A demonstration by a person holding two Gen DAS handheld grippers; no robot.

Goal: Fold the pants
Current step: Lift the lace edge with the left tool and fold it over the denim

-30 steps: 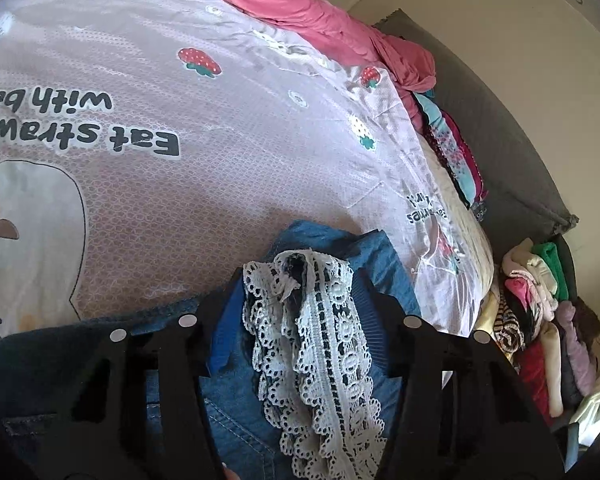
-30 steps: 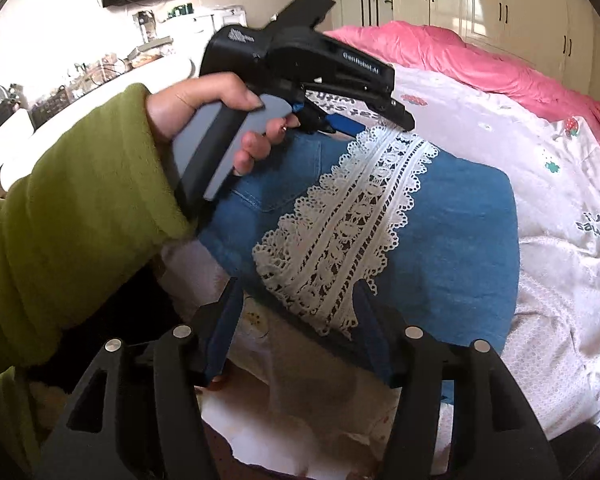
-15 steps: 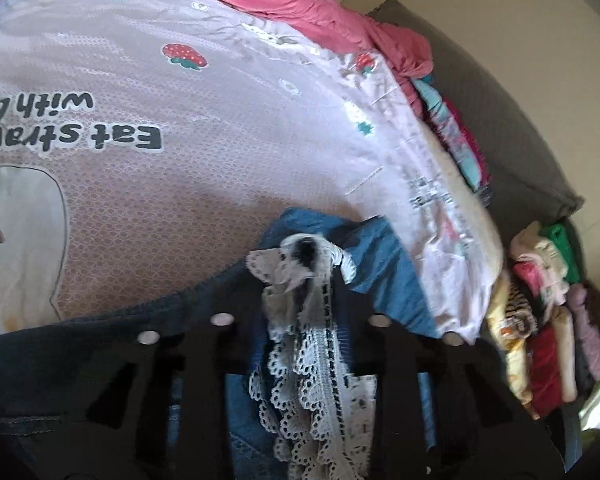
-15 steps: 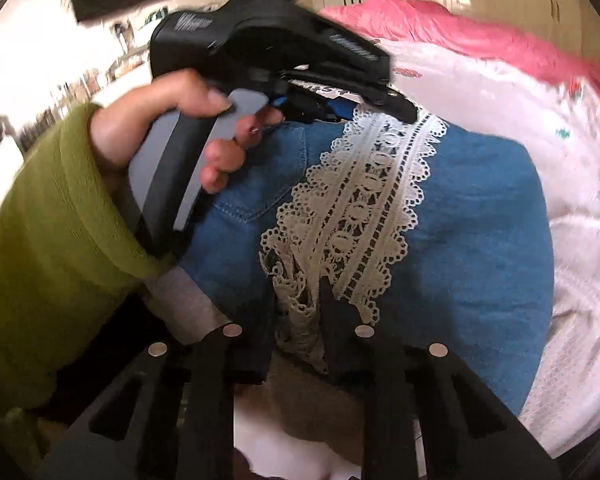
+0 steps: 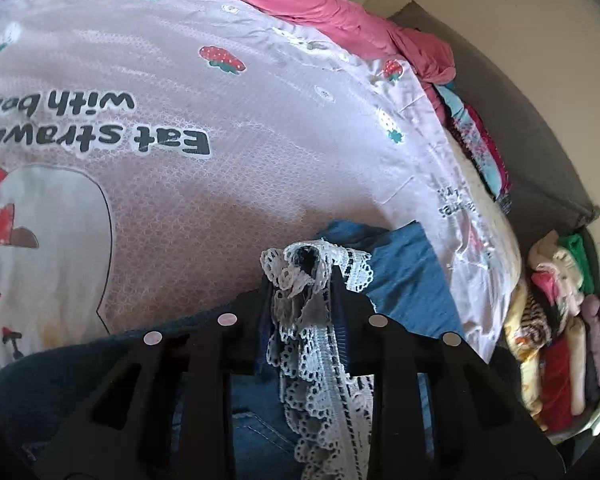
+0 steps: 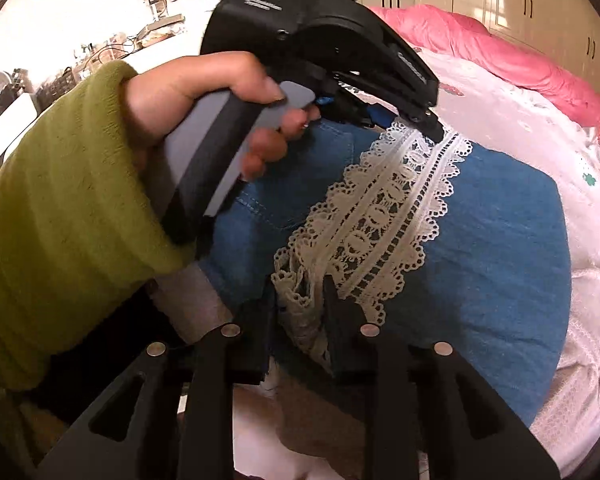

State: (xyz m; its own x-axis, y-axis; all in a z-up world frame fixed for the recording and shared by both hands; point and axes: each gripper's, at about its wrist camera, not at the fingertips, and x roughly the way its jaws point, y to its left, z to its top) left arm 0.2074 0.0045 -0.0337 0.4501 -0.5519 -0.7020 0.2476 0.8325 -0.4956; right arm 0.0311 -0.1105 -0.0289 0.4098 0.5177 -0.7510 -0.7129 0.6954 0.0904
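1. The blue denim pants (image 6: 480, 280) with a white lace strip (image 6: 384, 220) are lying on the pale strawberry-print quilt (image 5: 220, 120).
2. Our left gripper (image 5: 300, 280) is clamping the lace's far end.
3. Our right gripper (image 6: 300, 292) is pinching its near end.
4. A pink blanket (image 5: 320, 4) is bunching beyond.

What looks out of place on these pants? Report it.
Nothing looks damaged. The lace trim on the pants is bunched and crumpled at both ends, where the right gripper and the left gripper pinch it; between them it lies flat. A pile of clothes sits jumbled beside the bed.
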